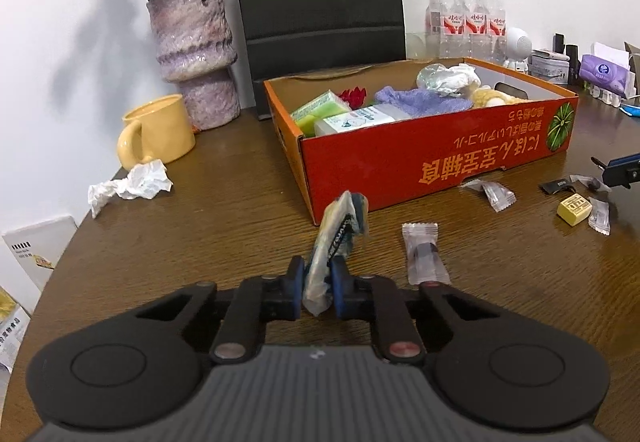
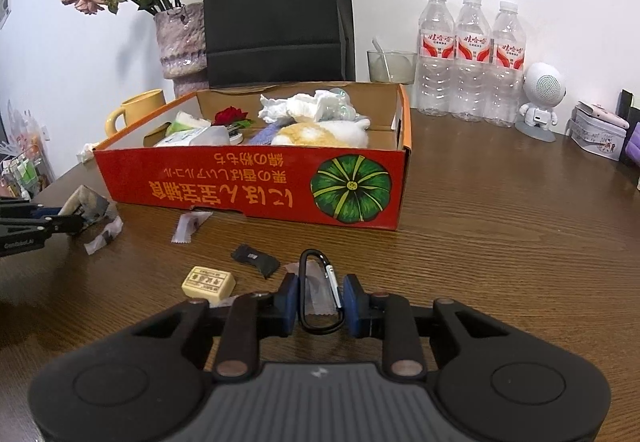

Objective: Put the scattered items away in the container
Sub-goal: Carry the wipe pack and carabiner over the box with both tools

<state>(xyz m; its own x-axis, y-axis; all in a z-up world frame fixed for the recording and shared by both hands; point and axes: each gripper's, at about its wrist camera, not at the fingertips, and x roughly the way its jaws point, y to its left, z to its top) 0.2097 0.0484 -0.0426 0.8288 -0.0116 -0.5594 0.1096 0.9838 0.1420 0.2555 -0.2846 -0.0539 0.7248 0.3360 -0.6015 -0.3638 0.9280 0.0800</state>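
The red cardboard box (image 1: 440,158) stands on the wooden table, holding a purple cloth, tissues, a soft toy and packets; it also shows in the right wrist view (image 2: 248,182). My left gripper (image 1: 317,278) is shut on a crumpled blue-and-clear snack wrapper (image 1: 340,230), held just in front of the box's near corner. My right gripper (image 2: 321,296) is shut on a black carabiner (image 2: 320,290), just above the table in front of the box. Loose on the table lie a clear wrapped candy (image 1: 424,254), another wrapper (image 1: 494,192), a yellow cube (image 2: 208,281) and a black sachet (image 2: 256,259).
A yellow mug (image 1: 158,130), a crumpled tissue (image 1: 132,184) and a purple vase of dried roses (image 1: 196,50) stand left of the box. A black paper bag (image 2: 276,10) stands behind it. Water bottles (image 2: 468,62), a glass (image 2: 390,66) and a white robot figure (image 2: 540,102) stand at the right.
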